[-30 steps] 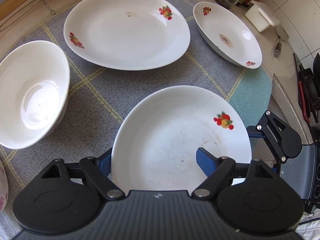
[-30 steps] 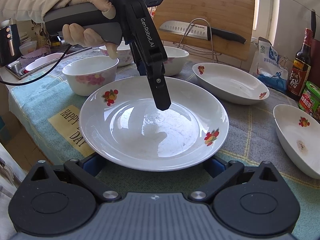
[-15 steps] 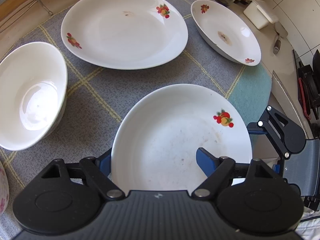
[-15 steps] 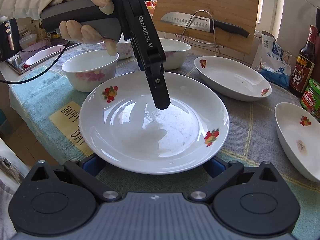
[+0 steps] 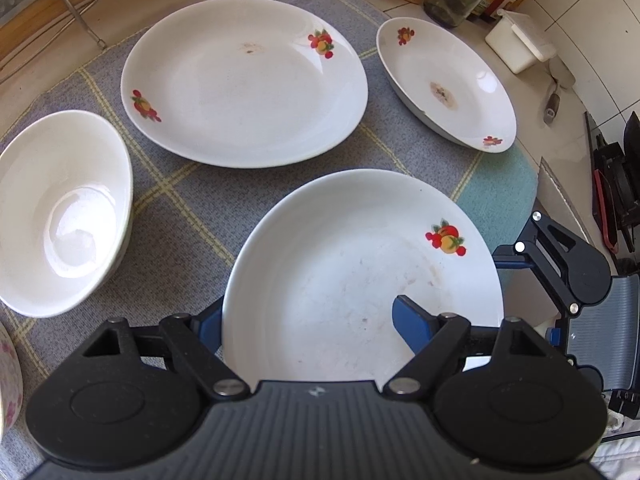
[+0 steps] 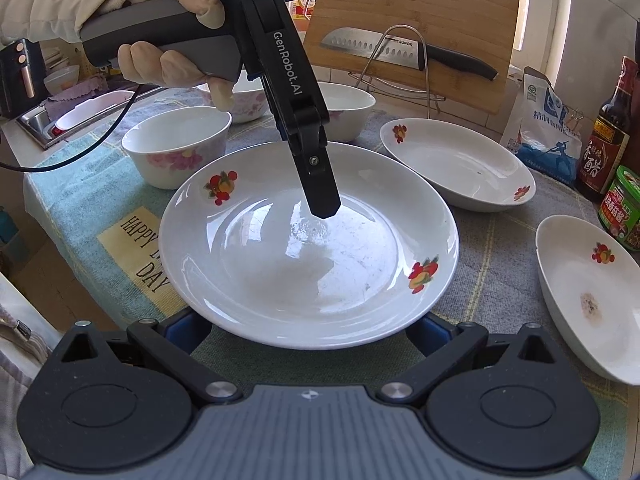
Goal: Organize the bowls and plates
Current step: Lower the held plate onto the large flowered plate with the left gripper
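Now the round white plate with red fruit sprigs [image 6: 308, 248] sits on the grey checked cloth [image 5: 192, 200], glossy, faintly smeared. Only the right wrist view shows the gloved hand [image 6: 172, 60] and floral bowl [image 6: 178, 152] beyond the plate. Left gripper [image 5: 308, 320] straddles its rim, one finger inside; right gripper [image 6: 308, 332] spread wide underneath, neither visibly clamped.

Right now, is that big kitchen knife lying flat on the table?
No, the knife leans against the upright wooden cutting board.

Left wrist cam looks steeply down, close over fruit-print plate [image 5: 360, 264], right wrist cam lower, opposite side, both share it [image 6: 308, 244].
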A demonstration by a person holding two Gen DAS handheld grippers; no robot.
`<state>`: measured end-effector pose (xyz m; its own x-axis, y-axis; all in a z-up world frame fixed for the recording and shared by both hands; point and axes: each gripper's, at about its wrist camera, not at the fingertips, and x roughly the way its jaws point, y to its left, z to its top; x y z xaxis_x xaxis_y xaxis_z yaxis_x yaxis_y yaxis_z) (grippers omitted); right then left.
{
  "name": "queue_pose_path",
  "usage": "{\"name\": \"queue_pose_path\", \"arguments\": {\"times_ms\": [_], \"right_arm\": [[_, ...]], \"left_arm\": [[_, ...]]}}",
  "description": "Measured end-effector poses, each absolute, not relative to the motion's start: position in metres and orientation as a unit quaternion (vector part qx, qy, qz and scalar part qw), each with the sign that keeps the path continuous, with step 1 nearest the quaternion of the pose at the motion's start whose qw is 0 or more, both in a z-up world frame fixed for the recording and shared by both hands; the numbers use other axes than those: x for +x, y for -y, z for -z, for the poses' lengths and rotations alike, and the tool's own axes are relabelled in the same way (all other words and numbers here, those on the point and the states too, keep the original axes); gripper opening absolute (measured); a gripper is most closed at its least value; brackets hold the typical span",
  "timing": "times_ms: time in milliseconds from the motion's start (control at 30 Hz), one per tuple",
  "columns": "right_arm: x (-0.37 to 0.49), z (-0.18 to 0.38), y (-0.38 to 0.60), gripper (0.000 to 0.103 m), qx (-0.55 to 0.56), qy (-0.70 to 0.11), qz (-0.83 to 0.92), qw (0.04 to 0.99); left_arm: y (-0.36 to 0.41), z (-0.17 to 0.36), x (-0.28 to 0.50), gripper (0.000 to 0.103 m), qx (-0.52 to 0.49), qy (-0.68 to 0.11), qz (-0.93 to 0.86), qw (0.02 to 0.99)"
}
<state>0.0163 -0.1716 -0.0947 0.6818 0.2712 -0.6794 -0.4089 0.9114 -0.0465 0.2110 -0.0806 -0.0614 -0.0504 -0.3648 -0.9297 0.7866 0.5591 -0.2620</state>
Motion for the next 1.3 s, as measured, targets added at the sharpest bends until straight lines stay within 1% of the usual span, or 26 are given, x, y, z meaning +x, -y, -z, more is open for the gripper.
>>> {"name": "queue_pose_path", "arguments": {"times_ms": [367,600,1300], "right_arm": [[0.023,0.082,0.199,0.103,-0.101,-0.343,-0.201,0.912],[0.027,0.078,0.221,0.103,-0.1,-0.34,-0.198,0.914],[0.013,0.066,0.317,0.103,-0.076,-0.325,-0.117,0.935]], "left_arm": [[0.101,0.045,0.213,0.083,0.169,-0.573,0.428,0.678],[0.128,0.038,0.215,0.083,0.169,-0.57,0.428,0.681],[0.265,0.022,0.21,0.083,0.217,-0.54,0.483,0.654]]}}
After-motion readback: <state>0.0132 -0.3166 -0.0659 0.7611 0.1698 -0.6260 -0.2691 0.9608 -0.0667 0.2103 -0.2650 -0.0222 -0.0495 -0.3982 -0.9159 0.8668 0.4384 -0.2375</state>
